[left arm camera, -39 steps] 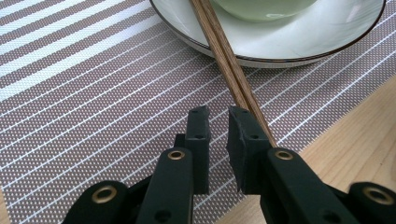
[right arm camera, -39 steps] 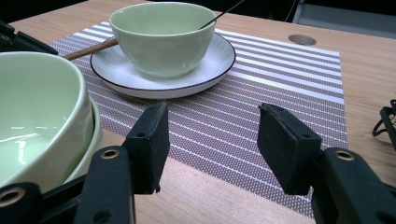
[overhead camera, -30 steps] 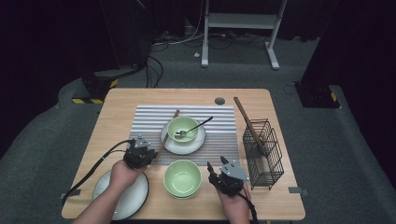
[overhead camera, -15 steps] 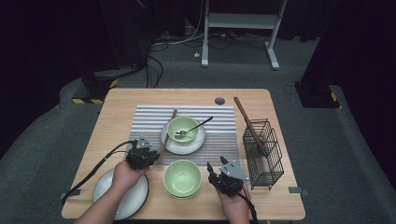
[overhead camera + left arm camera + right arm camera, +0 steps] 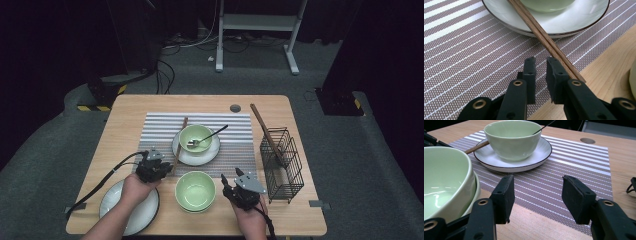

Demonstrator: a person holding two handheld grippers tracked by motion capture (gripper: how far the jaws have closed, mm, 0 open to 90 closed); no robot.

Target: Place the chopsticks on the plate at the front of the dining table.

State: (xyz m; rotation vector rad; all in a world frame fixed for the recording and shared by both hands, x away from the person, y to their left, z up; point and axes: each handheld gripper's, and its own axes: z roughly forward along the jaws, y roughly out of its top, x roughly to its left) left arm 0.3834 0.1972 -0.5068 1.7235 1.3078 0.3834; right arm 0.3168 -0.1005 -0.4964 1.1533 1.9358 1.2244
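Observation:
A pair of wooden chopsticks (image 5: 180, 140) leans from the striped mat (image 5: 160, 130) onto the rim of a white plate (image 5: 214, 150). The plate holds a green bowl (image 5: 196, 136) with a spoon (image 5: 212, 134) in it. My left gripper (image 5: 165, 167) sits at the chopsticks' near end. In the left gripper view its jaws (image 5: 540, 62) are almost together with nothing between them, and the chopsticks (image 5: 544, 37) pass along the outside of the right jaw. My right gripper (image 5: 230, 176) rests on the table, open (image 5: 536, 185) and holding nothing, just right of a second green bowl (image 5: 195, 191).
The near bowl (image 5: 446, 182) appears nested in another. A white plate (image 5: 145, 217) lies under my left forearm at the front left. A black wire basket (image 5: 282, 160) with more chopsticks (image 5: 265, 130) stands at the right. A round hole (image 5: 235, 108) is in the table's far edge.

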